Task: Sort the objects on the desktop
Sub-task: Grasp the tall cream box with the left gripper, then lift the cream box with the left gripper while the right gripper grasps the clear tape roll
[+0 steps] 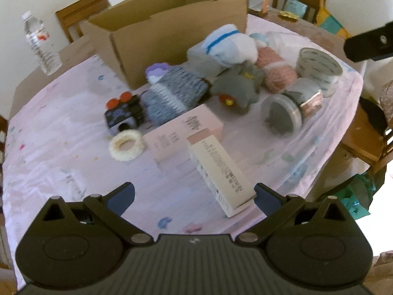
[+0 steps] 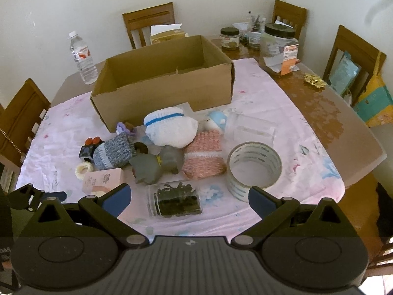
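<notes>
An open cardboard box (image 2: 162, 83) stands at the back of the pink cloth; it also shows in the left wrist view (image 1: 157, 36). In front of it lies a pile: white sock roll (image 2: 169, 130), blue-grey sock roll (image 2: 114, 153), pink sock roll (image 2: 203, 157), grey toy (image 2: 152, 167), tape roll (image 2: 254, 169), clear jar on its side (image 2: 175, 200), pink carton (image 2: 103, 179). My left gripper (image 1: 194, 198) is open, a white carton (image 1: 218, 174) leaning between its fingers near the right one. My right gripper (image 2: 188, 198) is open above the jar.
A water bottle (image 2: 82, 57) stands left of the box. Jars (image 2: 278, 49) stand on the bare wood at the back right. Wooden chairs (image 2: 149, 23) ring the table. A black cube toy (image 1: 124, 116) and a white ring (image 1: 126, 145) lie at the pile's left.
</notes>
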A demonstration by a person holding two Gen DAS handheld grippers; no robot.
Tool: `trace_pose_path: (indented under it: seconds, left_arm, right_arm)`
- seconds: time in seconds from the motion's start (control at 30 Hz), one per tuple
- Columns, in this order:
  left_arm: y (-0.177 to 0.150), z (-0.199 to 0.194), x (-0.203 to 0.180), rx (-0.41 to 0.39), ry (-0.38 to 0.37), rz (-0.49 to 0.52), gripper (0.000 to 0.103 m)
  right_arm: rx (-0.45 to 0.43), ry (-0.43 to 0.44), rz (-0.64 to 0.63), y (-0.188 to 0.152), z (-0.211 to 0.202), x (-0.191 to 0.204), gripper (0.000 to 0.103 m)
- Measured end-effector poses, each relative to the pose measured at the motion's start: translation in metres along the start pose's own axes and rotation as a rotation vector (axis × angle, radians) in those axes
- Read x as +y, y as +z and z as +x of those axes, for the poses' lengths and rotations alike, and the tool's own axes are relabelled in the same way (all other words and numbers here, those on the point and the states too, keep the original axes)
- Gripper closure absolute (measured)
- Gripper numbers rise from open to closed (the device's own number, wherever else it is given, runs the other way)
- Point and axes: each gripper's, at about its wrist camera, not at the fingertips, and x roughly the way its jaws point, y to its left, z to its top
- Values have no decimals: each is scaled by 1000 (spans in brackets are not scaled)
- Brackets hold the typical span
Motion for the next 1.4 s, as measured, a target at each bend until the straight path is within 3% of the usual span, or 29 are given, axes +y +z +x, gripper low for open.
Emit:
trace_pose_path:
  seconds: [0.23, 0.37, 0.6, 0.77, 1.4]
  left_arm:
    - [-4, -7, 1, -8, 23, -51, 6]
    - [1, -1, -9, -6, -23, -108, 37]
    - [8, 15, -20, 5, -20, -196, 57]
    - [8, 20, -22, 16, 13, -221, 81]
    - [25, -16, -23, -26, 5, -215, 81]
  right_arm:
    - [8, 33, -34, 2, 3, 0, 0]
    - [14, 42, -52, 1, 4, -5, 0]
    - [7, 57, -94, -5, 8, -20, 0]
    - [-18, 66, -106, -7, 13, -35, 0]
    - [-41, -50, -164, -4, 81, -73, 0]
